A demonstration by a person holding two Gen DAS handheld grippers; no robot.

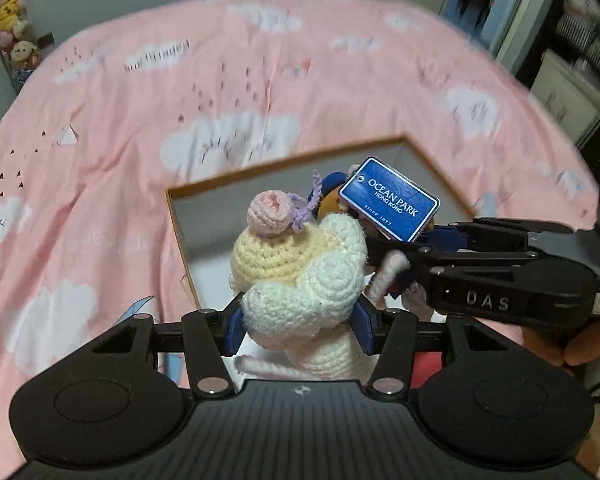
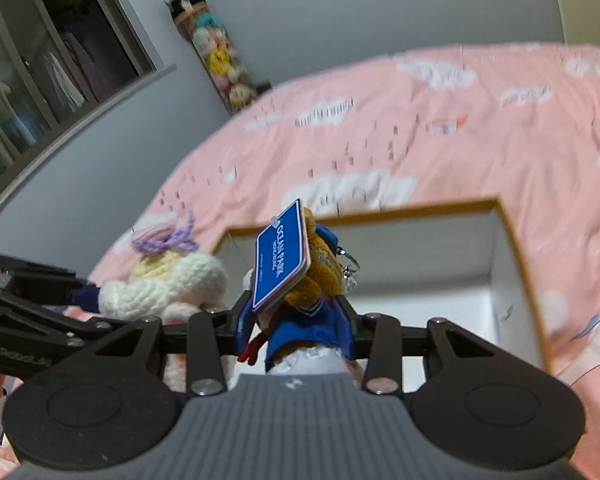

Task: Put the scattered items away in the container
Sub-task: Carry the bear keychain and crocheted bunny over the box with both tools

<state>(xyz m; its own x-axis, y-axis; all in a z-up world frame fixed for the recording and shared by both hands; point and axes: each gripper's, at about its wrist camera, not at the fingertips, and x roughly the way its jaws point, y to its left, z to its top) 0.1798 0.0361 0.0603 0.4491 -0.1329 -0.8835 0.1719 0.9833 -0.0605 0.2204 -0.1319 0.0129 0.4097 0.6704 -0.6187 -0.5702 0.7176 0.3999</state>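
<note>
My left gripper (image 1: 300, 326) is shut on a white and cream crocheted doll (image 1: 300, 276) with a pink bun and purple bow, held above the near edge of an open white box with a brown rim (image 1: 284, 158). My right gripper (image 2: 296, 330) is shut on a small brown plush keychain in a blue sailor outfit (image 2: 312, 312) with a blue Ocean Park tag (image 2: 282, 256), also over the box (image 2: 516, 240). The right gripper enters the left wrist view from the right (image 1: 404, 264), close beside the doll. The doll also shows at the left of the right wrist view (image 2: 164, 284).
The box sits on a bed with a pink cloud-print cover (image 1: 180, 92). A hanging column of plush toys (image 2: 216, 48) is on the grey wall behind the bed. A wardrobe (image 2: 40, 60) stands to the left, shelves (image 1: 580, 48) to the right.
</note>
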